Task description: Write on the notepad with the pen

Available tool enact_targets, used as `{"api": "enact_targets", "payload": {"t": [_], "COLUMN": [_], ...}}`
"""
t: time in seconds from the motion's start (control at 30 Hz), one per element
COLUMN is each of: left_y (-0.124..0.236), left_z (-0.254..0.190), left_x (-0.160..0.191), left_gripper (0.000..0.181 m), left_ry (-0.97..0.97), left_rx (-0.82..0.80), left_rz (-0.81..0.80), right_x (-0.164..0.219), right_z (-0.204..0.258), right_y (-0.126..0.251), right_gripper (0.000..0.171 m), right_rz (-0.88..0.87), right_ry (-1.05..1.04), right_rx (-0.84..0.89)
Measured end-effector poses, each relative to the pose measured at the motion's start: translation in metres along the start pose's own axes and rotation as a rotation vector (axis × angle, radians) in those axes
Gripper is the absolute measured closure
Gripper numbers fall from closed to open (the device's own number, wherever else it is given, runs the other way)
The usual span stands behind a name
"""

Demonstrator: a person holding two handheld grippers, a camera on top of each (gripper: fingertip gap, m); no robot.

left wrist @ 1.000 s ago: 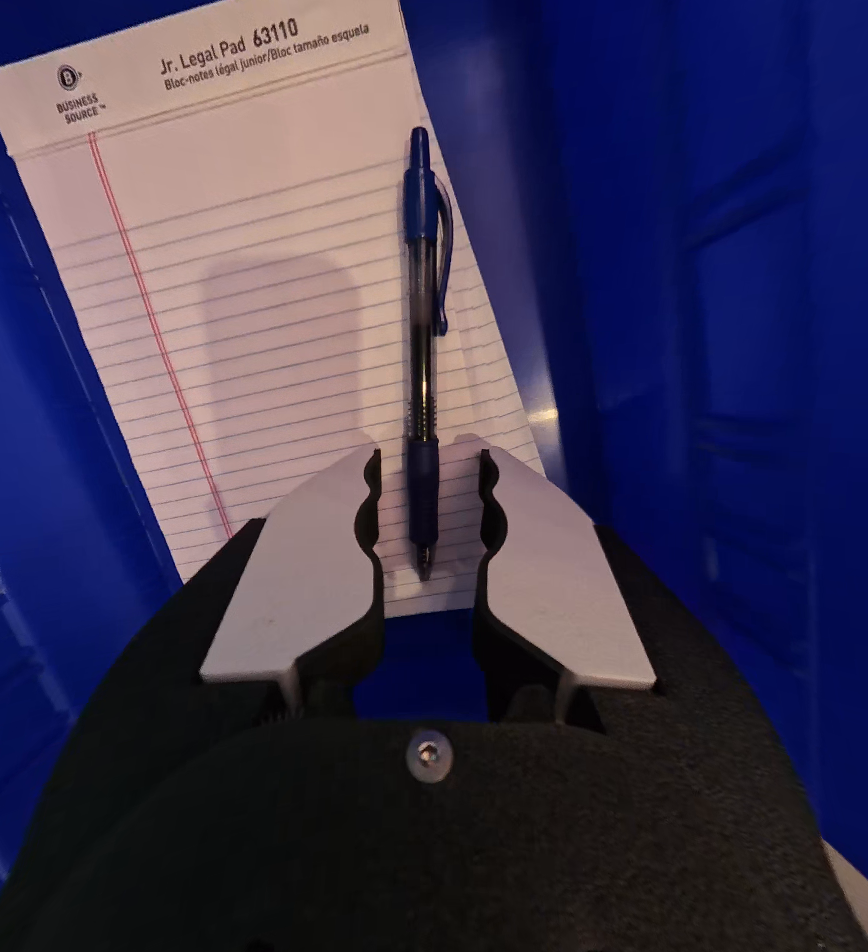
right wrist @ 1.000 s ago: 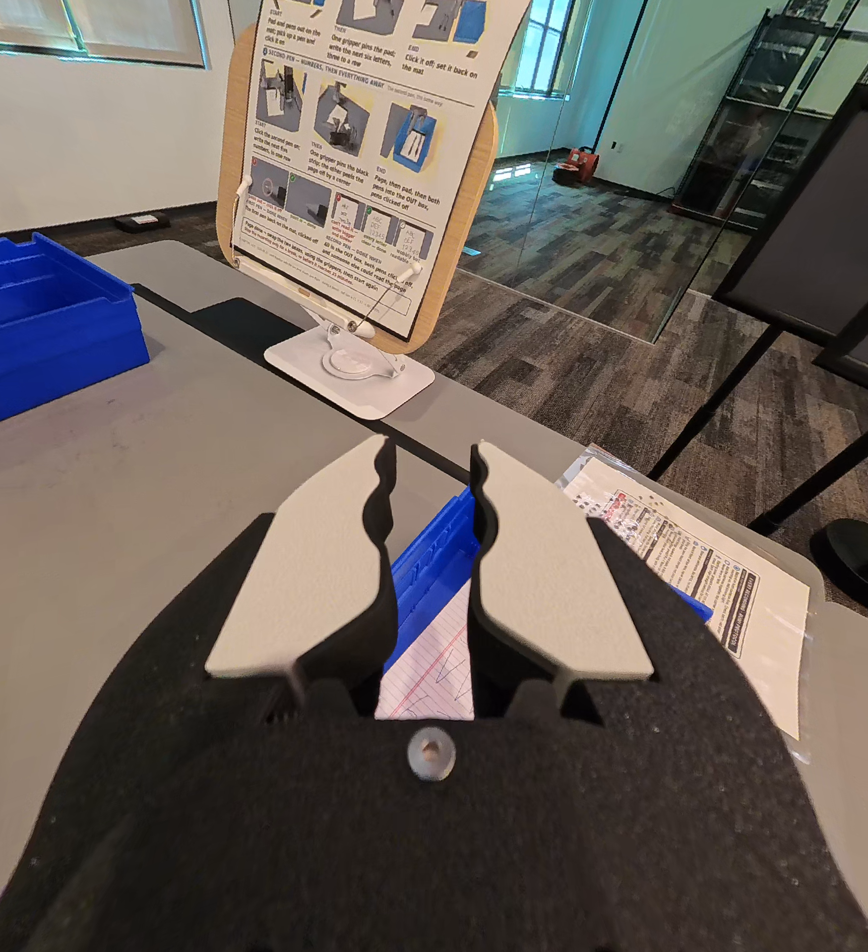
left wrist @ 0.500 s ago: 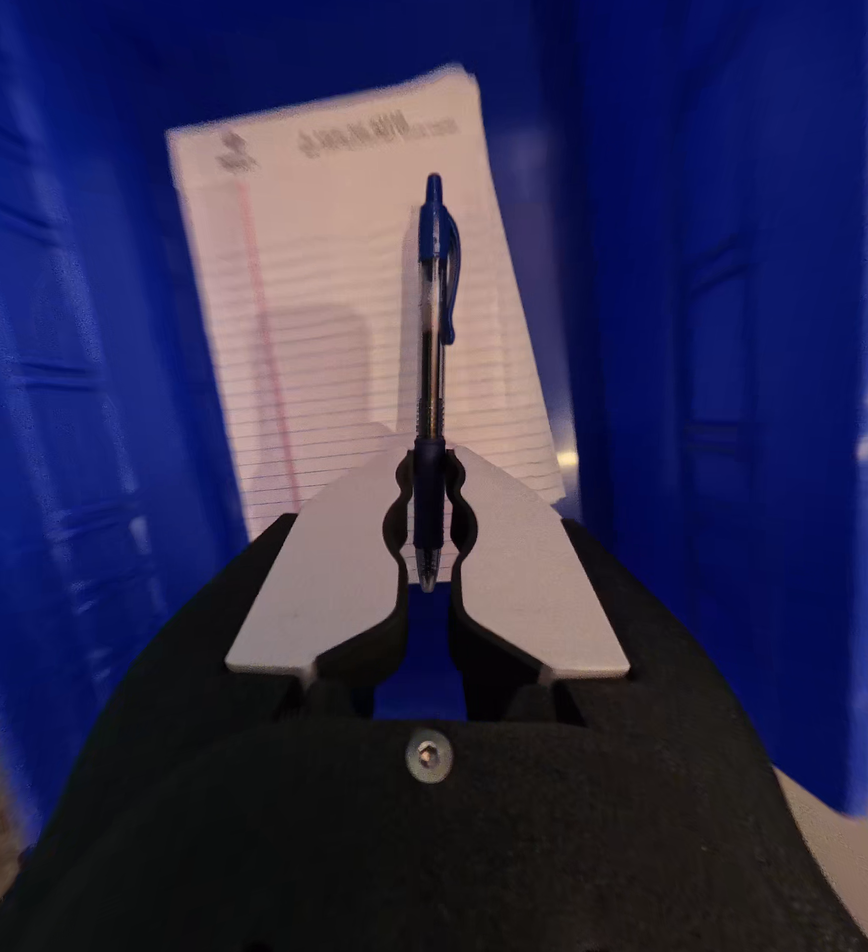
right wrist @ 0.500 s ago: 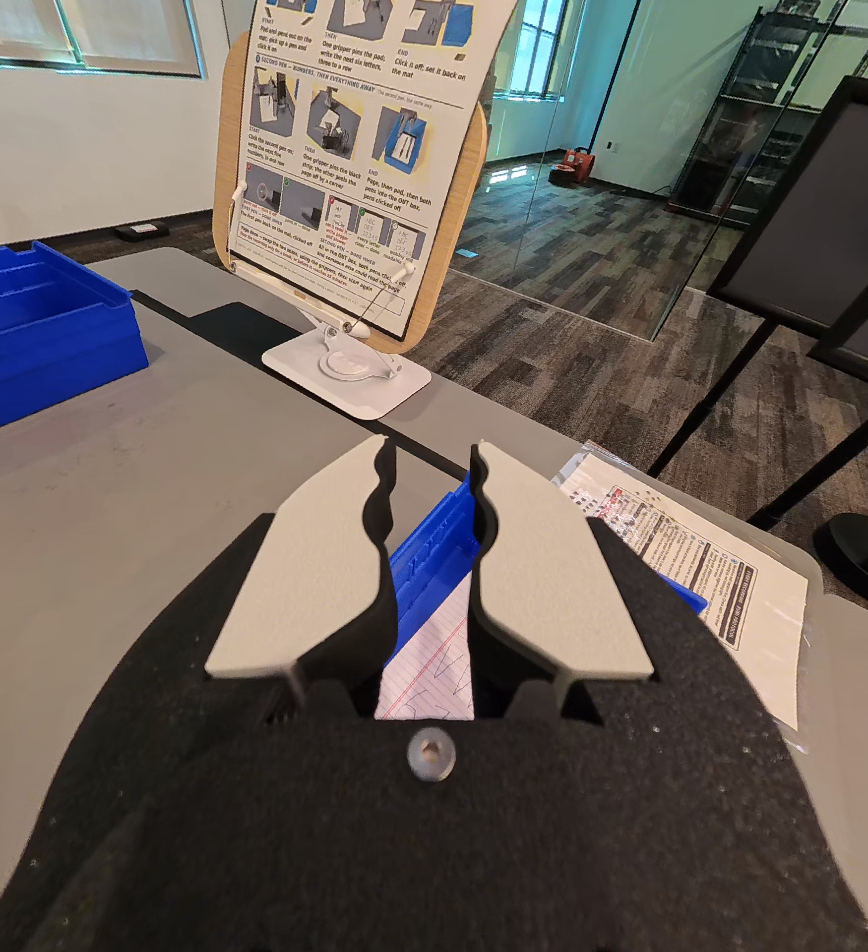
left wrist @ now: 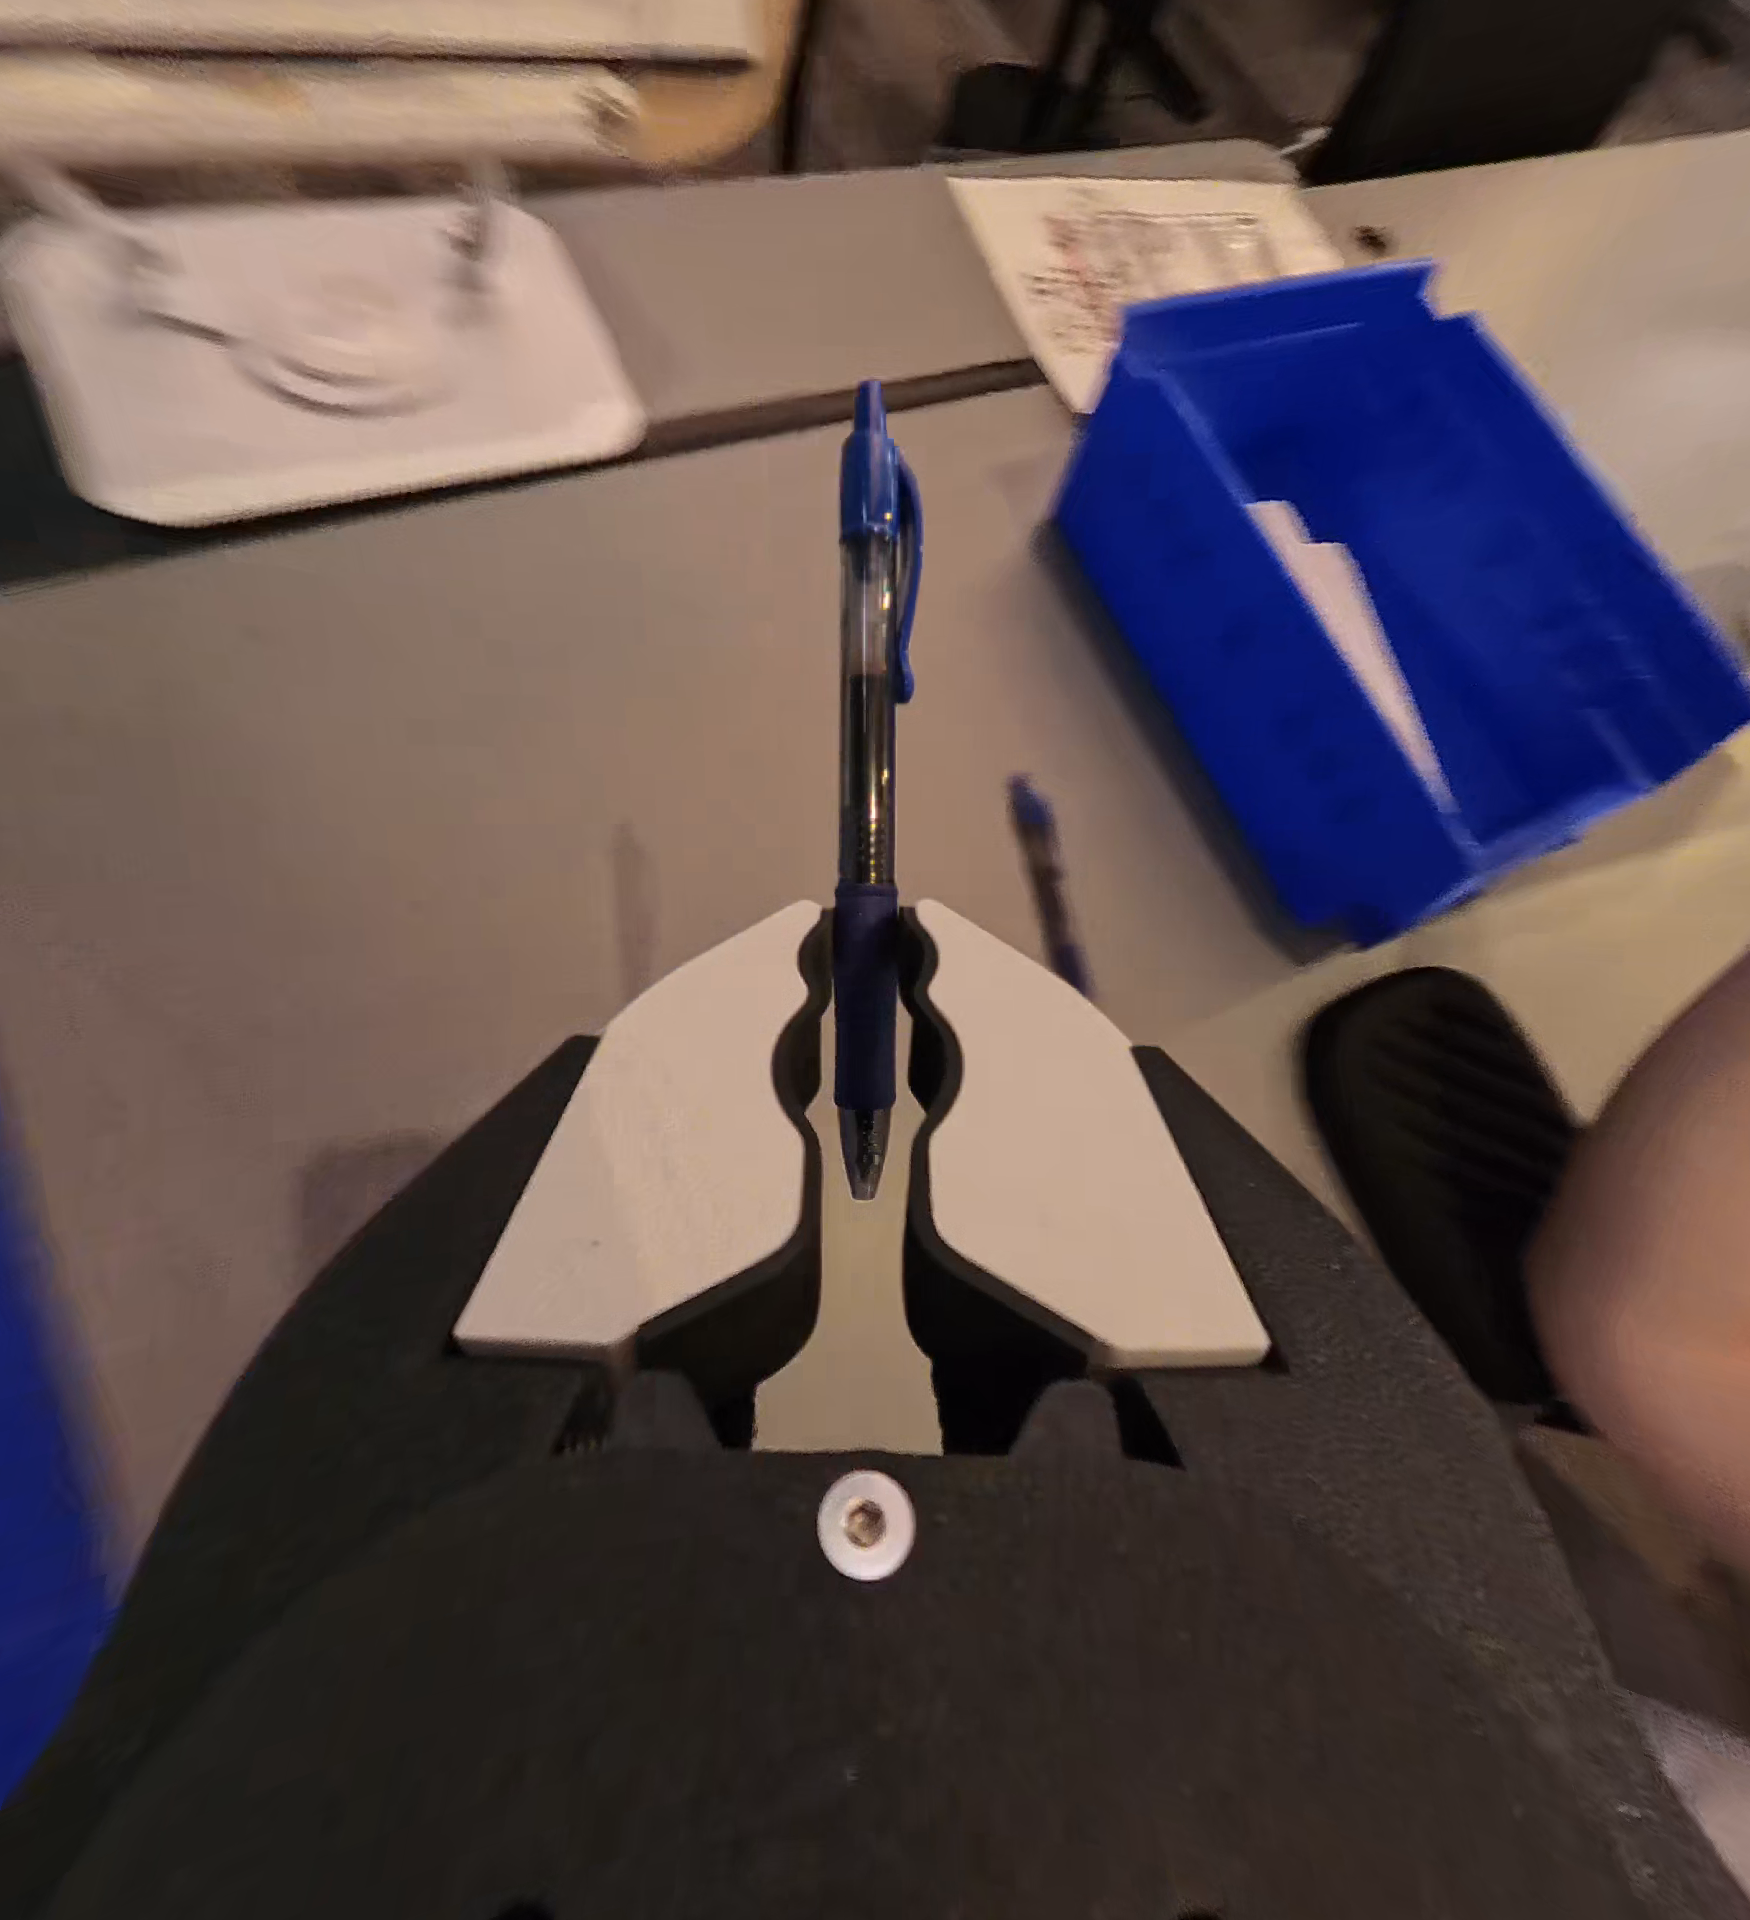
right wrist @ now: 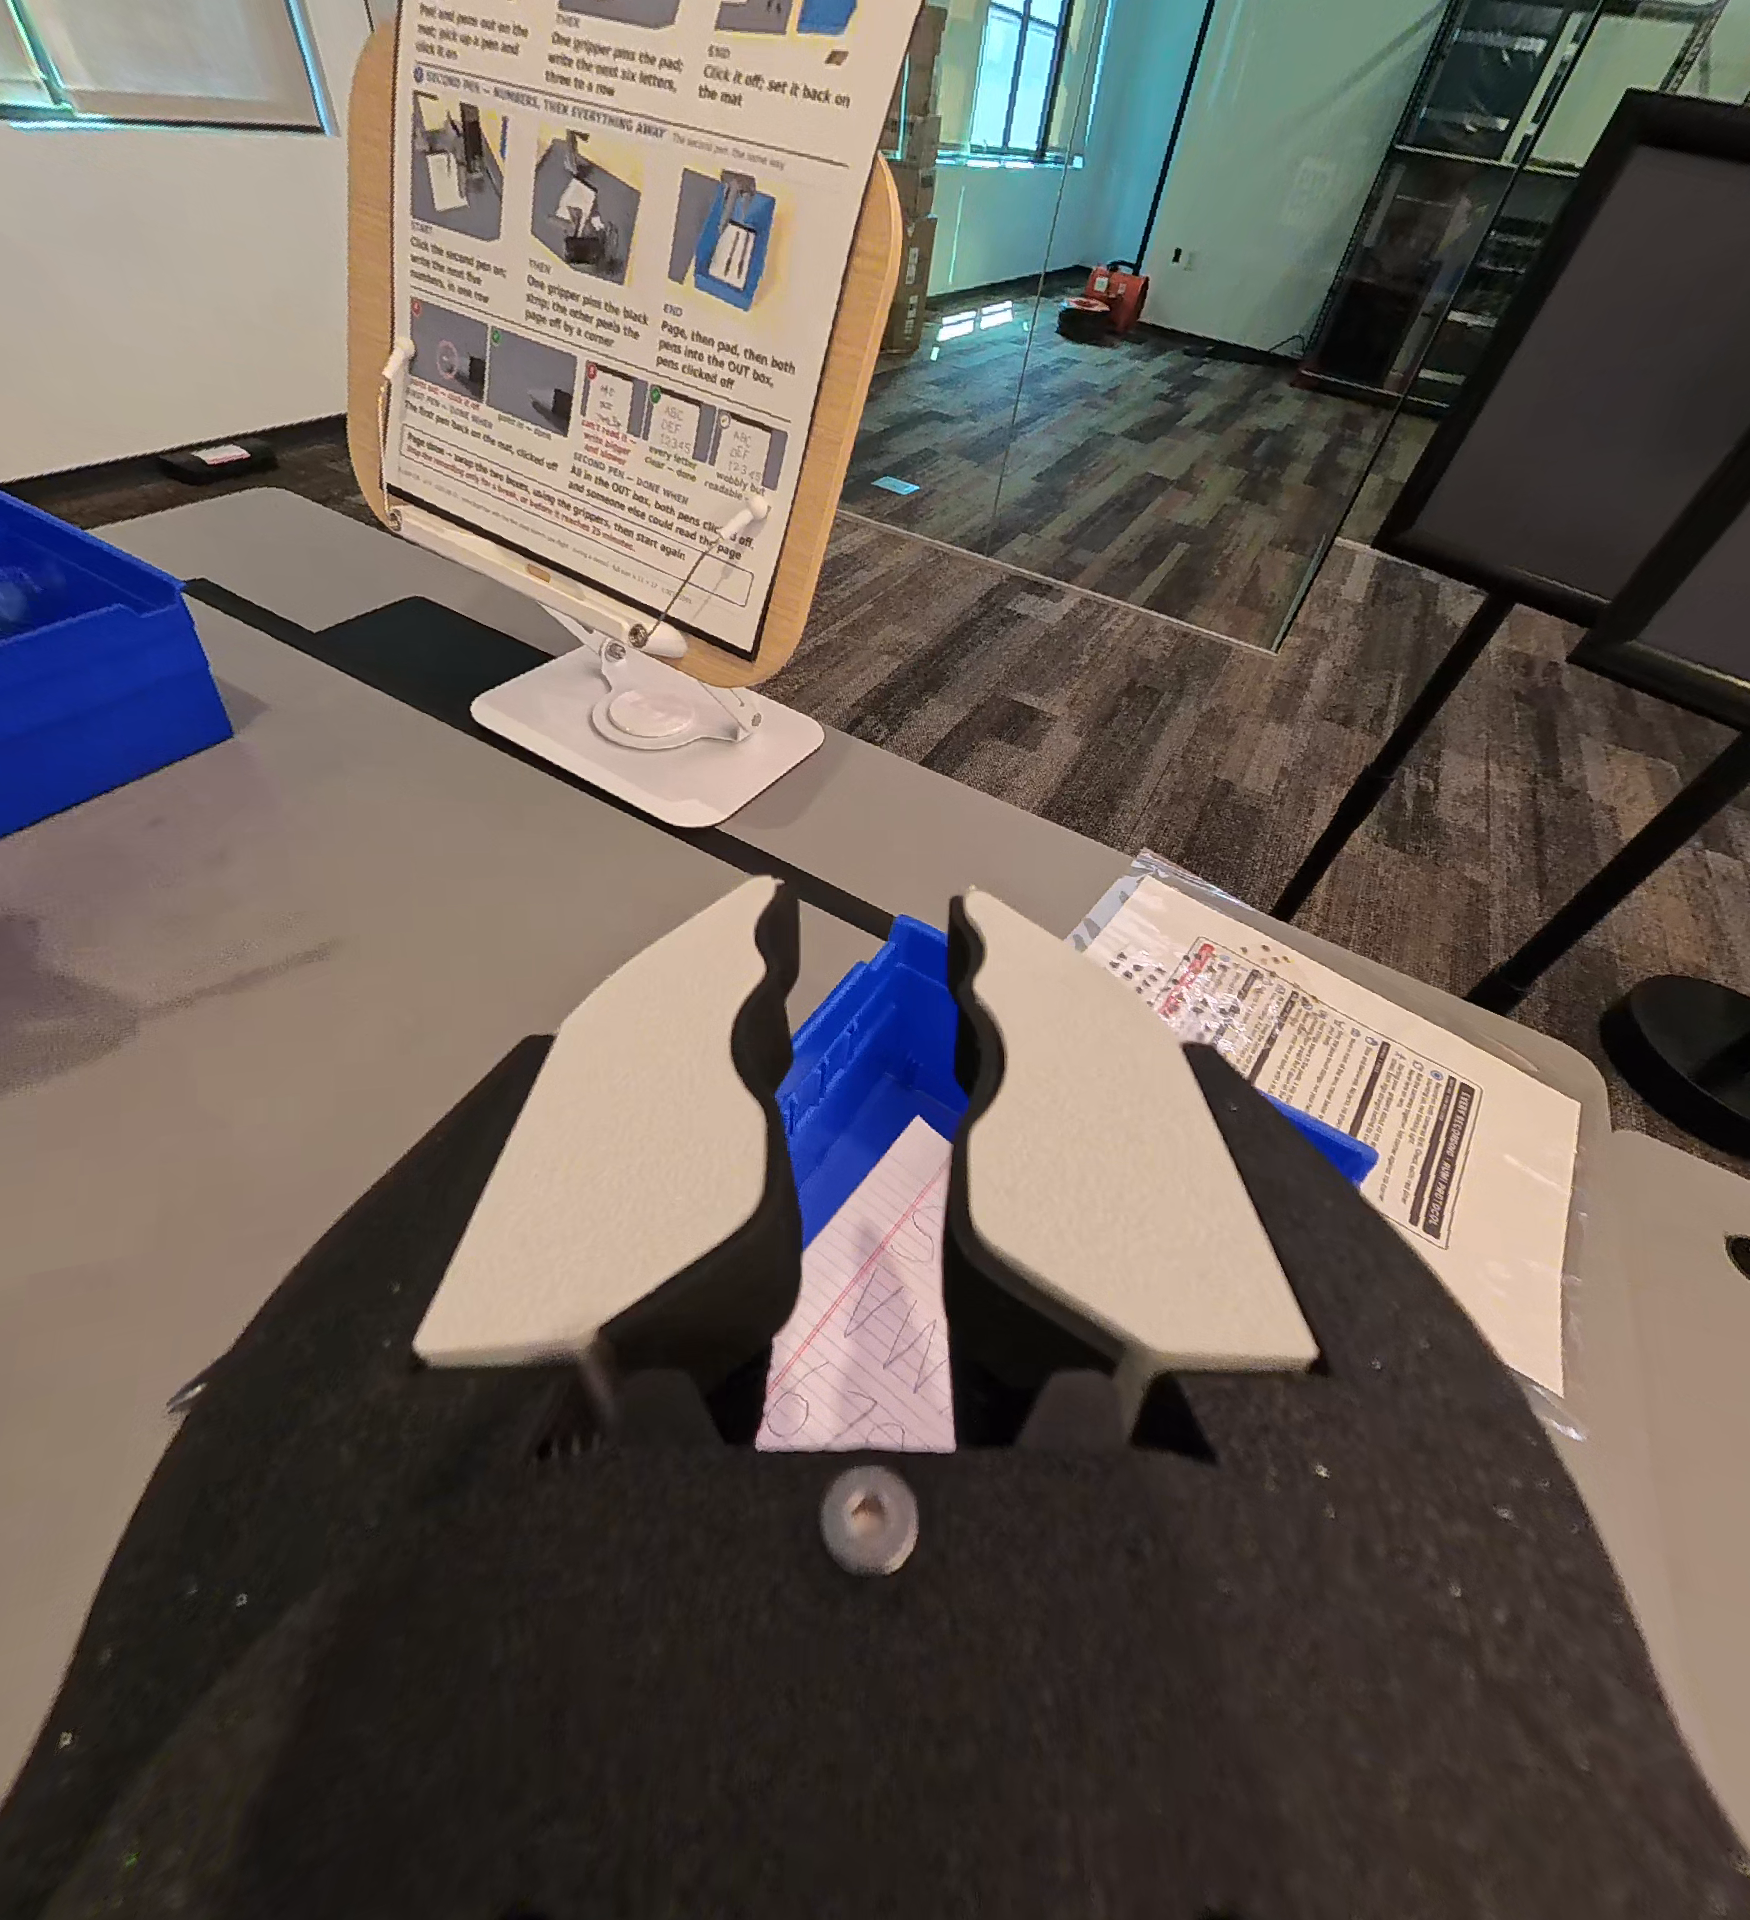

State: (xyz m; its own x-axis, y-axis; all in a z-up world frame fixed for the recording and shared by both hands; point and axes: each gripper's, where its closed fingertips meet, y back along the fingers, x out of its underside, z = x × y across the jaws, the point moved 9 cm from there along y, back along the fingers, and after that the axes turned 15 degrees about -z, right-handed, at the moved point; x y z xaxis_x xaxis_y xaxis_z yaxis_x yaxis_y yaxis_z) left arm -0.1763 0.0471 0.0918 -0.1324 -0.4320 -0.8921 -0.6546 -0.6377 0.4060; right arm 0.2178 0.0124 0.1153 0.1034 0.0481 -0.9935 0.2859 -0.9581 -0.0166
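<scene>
My left gripper (left wrist: pixel 871 909) is shut on the dark grip of a blue pen (left wrist: pixel 866 675). It holds the pen above the grey table (left wrist: pixel 331 831), clicker end pointing away and tip back between the fingers. A second blue pen (left wrist: pixel 1047 883) lies on the table just to the right. The notepad is out of sight in both views. My right gripper (right wrist: pixel 871 899) is open and empty, hovering over a blue bin (right wrist: pixel 850 1049) that holds a lined sheet (right wrist: pixel 871 1320) with scribbles. In the left wrist view that bin (left wrist: pixel 1370 644) is at the right.
An instruction sheet on a wooden stand (right wrist: pixel 622 312) with a white base (left wrist: pixel 310 353) stands at the back of the table. Another blue bin (right wrist: pixel 40 675) sits at the left. A bagged printed sheet (right wrist: pixel 1370 1122) lies at the right. A hand on the other gripper's black handle (left wrist: pixel 1432 1174) is close on my left gripper's right. Some 30 cm of space lies between my two pairs of fingers.
My left gripper closed on the pen lying on the notepad, lifted it out of the blue bin and swung over the table. The right gripper has barely moved.
</scene>
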Motion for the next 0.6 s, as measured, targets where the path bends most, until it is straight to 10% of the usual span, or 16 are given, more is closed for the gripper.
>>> {"api": "enact_targets", "payload": {"t": [0.23,0.6], "left_y": [-0.105,-0.147], "left_z": [-0.083,-0.123], "left_x": [0.075,0.119], "left_gripper": [0.170,0.170], "left_ry": [0.071,0.036], "left_rx": [0.111,-0.037], "left_rz": [0.194,0.304], "right_x": [0.001,0.000], "right_z": [0.007,0.008], "right_y": [-0.005,-0.003], "right_gripper": [0.144,0.144], "right_rz": [0.024,-0.015], "right_ry": [0.020,-0.005], "right_rx": [-0.020,-0.059]}}
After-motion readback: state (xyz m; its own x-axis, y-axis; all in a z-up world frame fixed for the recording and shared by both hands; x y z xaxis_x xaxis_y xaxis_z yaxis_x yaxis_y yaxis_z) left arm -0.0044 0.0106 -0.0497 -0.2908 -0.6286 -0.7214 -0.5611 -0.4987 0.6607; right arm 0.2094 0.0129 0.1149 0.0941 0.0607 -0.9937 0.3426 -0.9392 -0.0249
